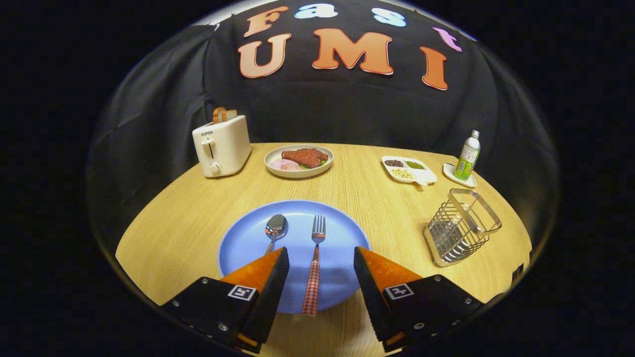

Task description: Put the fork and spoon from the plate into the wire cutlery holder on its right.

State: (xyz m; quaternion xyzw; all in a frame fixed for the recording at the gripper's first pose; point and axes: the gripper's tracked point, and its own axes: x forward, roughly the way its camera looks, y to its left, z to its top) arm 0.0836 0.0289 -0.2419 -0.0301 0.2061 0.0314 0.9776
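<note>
A blue plate [248,243] lies on the wooden table just ahead of my fingers. On it rest a spoon [275,228] and a fork [315,248] with a red checked handle, side by side. The fork's handle runs back between my two fingers, and the spoon's handle passes under the left finger. My gripper [321,257] is open above the plate's near half, with the fingers apart on either side of the fork handle. To the plate's right stands the wire cutlery holder [461,228], with nothing in it.
At the back left stands a white toaster [222,146] with bread in it. A bowl of food [298,160] sits behind the plate. Further right are a divided snack dish [409,169] and a green bottle [468,155] on a coaster.
</note>
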